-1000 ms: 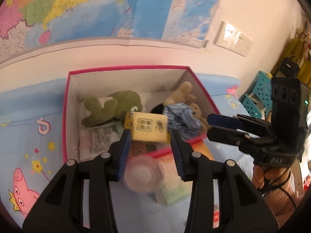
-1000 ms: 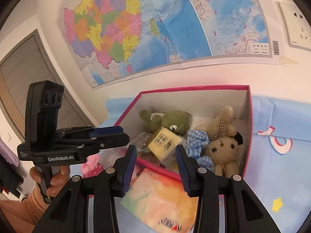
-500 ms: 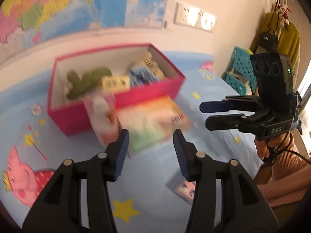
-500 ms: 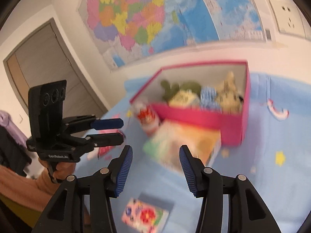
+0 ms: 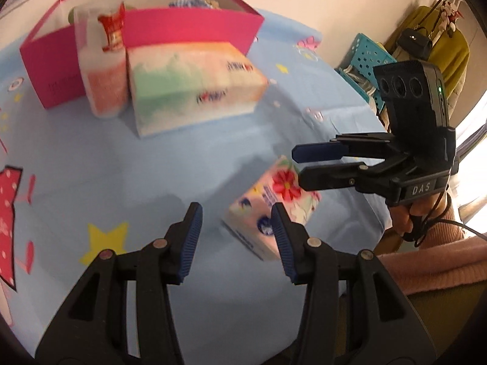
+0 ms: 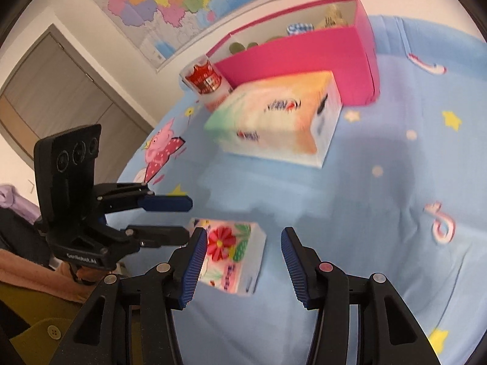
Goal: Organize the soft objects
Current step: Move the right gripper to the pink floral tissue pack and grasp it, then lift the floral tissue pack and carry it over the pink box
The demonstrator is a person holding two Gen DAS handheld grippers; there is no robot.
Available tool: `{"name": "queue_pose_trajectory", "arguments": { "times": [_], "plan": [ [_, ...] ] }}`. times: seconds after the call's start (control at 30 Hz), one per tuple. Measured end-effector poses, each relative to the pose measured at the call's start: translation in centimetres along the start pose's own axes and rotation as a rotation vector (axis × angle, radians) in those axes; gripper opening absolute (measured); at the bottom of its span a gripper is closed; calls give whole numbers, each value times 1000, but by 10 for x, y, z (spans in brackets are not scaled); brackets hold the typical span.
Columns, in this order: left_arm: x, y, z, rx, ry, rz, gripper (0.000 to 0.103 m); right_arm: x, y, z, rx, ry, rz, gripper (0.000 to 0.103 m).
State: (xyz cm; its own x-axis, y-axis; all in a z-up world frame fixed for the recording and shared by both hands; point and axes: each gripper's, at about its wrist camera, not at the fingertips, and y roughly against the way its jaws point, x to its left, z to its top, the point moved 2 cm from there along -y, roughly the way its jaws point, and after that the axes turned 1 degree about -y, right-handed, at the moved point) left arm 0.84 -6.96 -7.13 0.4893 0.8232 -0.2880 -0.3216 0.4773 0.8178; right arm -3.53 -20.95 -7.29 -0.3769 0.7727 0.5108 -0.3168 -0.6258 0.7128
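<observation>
while both grippers hang over blue sheet, left gripper (image 5: 236, 235) and right gripper (image 6: 243, 261) jaws spread, empty; floral tissue pack (image 6: 231, 258) lower centre.

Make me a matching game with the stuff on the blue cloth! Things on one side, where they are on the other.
Things
1. small flowered tissue pack
2. big tissue pack
3. blue checked cloth
4. white cup with red label

Places
A. inside the pink box
B. lying right in front of the pink box
C. standing at the box's left corner, beside the big pack
D. alone on the cloth, closest to the two tools

Pairs: 1-D, 2-B, 3-A, 4-C
</observation>
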Motion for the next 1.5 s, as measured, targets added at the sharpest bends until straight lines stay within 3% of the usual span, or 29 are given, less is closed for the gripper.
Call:
{"name": "queue_pose_trajectory", "arguments": {
  "times": [0.4, 0.63, 0.93, 1.5],
  "plan": [
    [-6, -8, -13, 25, 38, -60, 49, 4, -5, -12, 9, -13, 28, 51],
    [-11, -11, -8, 28, 16, -73, 35, 9, -7, -17, 15, -8, 39, 45],
    [-15, -11, -2, 18, 14, -59, 33, 7, -10, -18, 3, -25, 19, 35],
    [-11, 8, 27, -66, -3, 2, 33, 19, 8, 7, -74, 19, 4, 34]
  ]
}}
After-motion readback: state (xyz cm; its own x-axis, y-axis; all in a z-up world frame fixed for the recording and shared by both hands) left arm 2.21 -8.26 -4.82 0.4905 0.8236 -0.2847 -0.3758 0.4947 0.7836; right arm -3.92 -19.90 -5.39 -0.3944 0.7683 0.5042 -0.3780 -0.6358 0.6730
